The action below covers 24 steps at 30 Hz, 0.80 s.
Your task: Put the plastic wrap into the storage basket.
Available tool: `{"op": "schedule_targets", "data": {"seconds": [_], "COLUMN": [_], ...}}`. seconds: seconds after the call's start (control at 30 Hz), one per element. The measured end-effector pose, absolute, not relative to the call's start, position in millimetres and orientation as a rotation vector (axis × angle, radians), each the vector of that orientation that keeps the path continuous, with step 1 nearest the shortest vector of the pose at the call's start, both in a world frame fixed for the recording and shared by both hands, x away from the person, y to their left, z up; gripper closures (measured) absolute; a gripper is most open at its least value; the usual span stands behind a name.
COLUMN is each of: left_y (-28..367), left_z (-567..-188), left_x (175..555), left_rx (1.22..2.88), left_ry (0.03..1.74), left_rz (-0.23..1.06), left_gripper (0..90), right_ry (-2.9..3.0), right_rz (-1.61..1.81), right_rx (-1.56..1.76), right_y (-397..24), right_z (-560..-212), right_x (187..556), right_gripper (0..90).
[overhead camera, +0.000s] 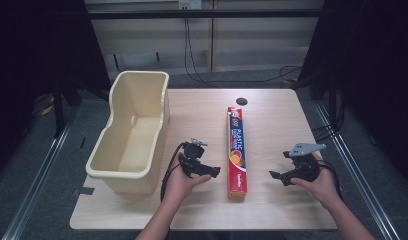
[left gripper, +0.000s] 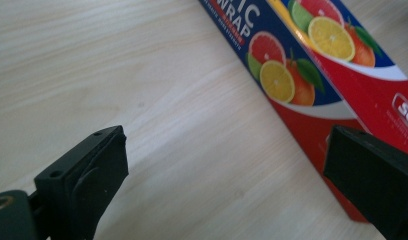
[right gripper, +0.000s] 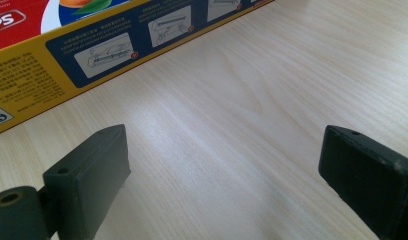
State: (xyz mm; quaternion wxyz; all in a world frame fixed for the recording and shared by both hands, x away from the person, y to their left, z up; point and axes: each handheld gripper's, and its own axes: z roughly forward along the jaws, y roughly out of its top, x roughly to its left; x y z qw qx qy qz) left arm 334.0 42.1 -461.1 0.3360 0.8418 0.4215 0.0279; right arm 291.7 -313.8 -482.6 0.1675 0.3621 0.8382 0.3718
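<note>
The pale wooden table [overhead camera: 272, 150] carries everything I have to work with. On its left side stands the large cream plastic tub [overhead camera: 134, 132], open at the top and with nothing inside that I can see. Just right of the middle lies the long red and blue cardboard box of plastic wrap [overhead camera: 236, 152], flat on the wood, its length running away from me, well apart from the tub.

I judge the work to be at its very start: the box is untouched and not yet lifted, and if it is meant for the tub, the whole carry is left to do.

My left gripper [overhead camera: 212, 171] sits just left of the box's near end, jaws pointing at it. In the left gripper view the jaws stand wide apart with bare wood between them, and the box's fruit-printed side [left gripper: 312, 65] runs past the far jaw without being pinched.

My right gripper [overhead camera: 278, 176] waits on the other side, near the box but apart from it. Its jaws are also spread wide and hold nothing; the box's yellow instruction panel [right gripper: 107, 50] lies beyond them.
</note>
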Motion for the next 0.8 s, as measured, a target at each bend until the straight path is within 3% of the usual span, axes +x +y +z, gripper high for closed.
{"op": "schedule_targets", "data": {"seconds": [0.8], "left_y": [-37], "left_z": [-441], "left_x": [382], "left_rx": [2.249], "left_ry": [1.108], "left_rz": [0.063], "left_gripper": [3.8], "right_ry": [2.363], "right_rz": [1.068], "right_rx": [1.035], "right_y": [-316], "right_z": [-478], "right_x": [291], "right_gripper": [5.8]}}
